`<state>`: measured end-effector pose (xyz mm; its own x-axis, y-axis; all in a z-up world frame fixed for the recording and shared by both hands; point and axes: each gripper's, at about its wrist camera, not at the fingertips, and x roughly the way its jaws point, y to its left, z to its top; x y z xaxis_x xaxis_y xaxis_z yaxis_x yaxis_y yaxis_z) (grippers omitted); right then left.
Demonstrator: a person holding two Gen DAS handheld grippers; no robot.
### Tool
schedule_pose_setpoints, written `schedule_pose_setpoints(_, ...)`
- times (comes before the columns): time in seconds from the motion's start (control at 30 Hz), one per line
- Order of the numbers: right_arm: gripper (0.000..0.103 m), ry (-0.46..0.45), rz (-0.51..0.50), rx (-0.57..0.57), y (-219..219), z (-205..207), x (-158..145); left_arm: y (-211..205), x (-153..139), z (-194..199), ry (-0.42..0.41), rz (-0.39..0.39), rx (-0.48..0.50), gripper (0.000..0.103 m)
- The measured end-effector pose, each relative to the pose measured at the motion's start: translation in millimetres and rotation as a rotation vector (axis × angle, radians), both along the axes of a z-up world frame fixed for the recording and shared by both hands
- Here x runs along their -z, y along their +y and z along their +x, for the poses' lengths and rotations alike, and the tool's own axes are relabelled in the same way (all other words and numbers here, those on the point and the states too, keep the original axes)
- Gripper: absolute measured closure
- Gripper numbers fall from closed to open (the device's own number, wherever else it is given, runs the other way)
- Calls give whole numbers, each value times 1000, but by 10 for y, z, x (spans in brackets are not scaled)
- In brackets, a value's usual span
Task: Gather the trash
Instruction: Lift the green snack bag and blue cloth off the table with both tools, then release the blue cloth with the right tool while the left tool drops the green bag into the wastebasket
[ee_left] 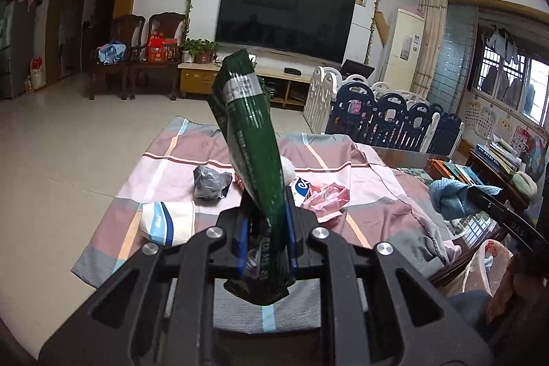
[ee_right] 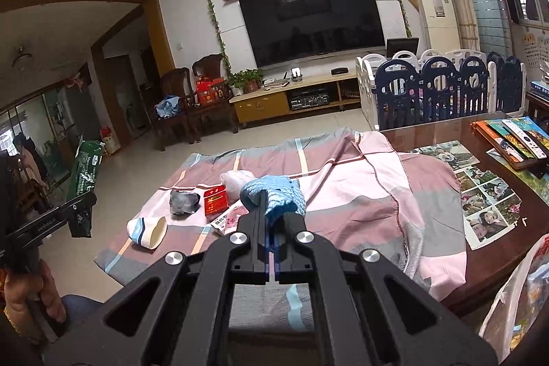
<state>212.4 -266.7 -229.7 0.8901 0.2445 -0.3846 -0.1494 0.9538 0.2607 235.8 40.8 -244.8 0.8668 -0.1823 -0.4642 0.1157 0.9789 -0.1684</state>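
My left gripper (ee_left: pixel 269 206) is shut on a tall dark green snack bag (ee_left: pixel 250 132), which stands upright between the blue pads; the bag also shows at the left edge of the right wrist view (ee_right: pixel 84 174). My right gripper (ee_right: pixel 271 216) is shut on a crumpled blue cloth (ee_right: pixel 274 192), which the left wrist view shows at its right (ee_left: pixel 453 198). On the checked sheet (ee_right: pixel 343 191) lie a tipped paper cup (ee_right: pixel 147 228), a grey crumpled bag (ee_right: pixel 183 201), a red box (ee_right: pixel 216 199), a pink wrapper (ee_left: pixel 326 198) and a white plastic bag (ee_right: pixel 236 180).
The sheet covers part of a wooden table (ee_right: pixel 429 139) with photos under glass and books at the right. A thin plastic bag (ee_right: pixel 514 297) hangs at the table's near right corner. A blue and white playpen fence (ee_right: pixel 446 84) stands behind. A hand (ee_right: pixel 31 294) holds the left gripper.
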Motion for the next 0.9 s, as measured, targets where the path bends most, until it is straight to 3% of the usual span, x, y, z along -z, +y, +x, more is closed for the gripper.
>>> schedule_pose_setpoints(0.67, 101, -1, 0, -6, 19, -39, -4, -43, -1, 44, 13, 19, 3, 84)
schedule_pose_setpoints(0.83, 101, -16, 96, 53, -388, -301, -119, -43, 6, 48, 16, 26, 6, 84)
schedule_pose_setpoints(0.9, 101, -38, 76, 110, -628, -491, -177, -40, 5, 47, 15, 25, 6, 84)
